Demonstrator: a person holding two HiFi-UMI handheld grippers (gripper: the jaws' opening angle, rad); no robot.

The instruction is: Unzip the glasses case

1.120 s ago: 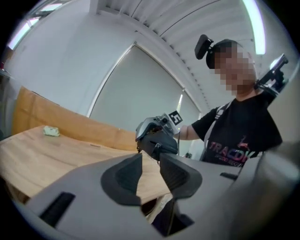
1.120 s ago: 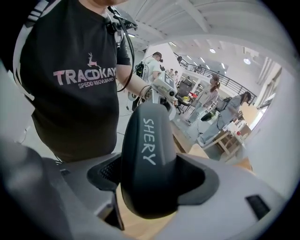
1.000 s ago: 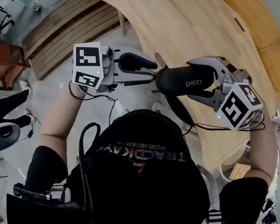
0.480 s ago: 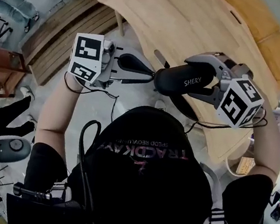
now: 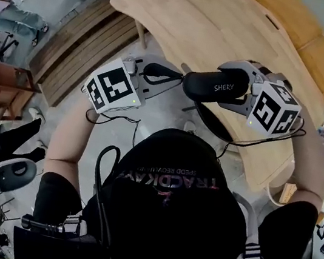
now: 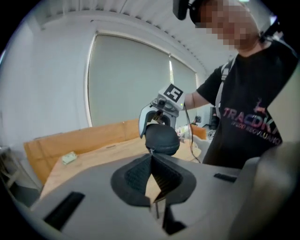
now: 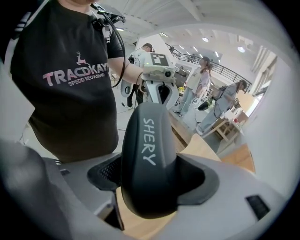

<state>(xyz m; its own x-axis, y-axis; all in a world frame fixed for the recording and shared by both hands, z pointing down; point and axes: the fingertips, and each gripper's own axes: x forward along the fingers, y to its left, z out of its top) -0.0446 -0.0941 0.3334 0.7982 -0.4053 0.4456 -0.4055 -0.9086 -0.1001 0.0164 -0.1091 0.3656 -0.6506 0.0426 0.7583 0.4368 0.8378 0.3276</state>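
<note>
My right tool [image 7: 151,180] clamps the smooth, black, oval glasses case [image 5: 215,87]. At its nine o'clock end, my left tool [image 6: 152,156], ribbed pads together, pinches the small metal zipper pull [image 6: 151,150].

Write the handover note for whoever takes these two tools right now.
Left tool: shut, with its tips on the small zip pull at the end of the case that faces it. The pull looks pinched.
Right tool: clamped across the black glasses case, holding it in the air in front of the wooden table.
Done: the case is gripped and the pull appears caught.
Left: the case shows no gap yet. Draw the pull along the zip while the right tool holds the case steady.
</note>
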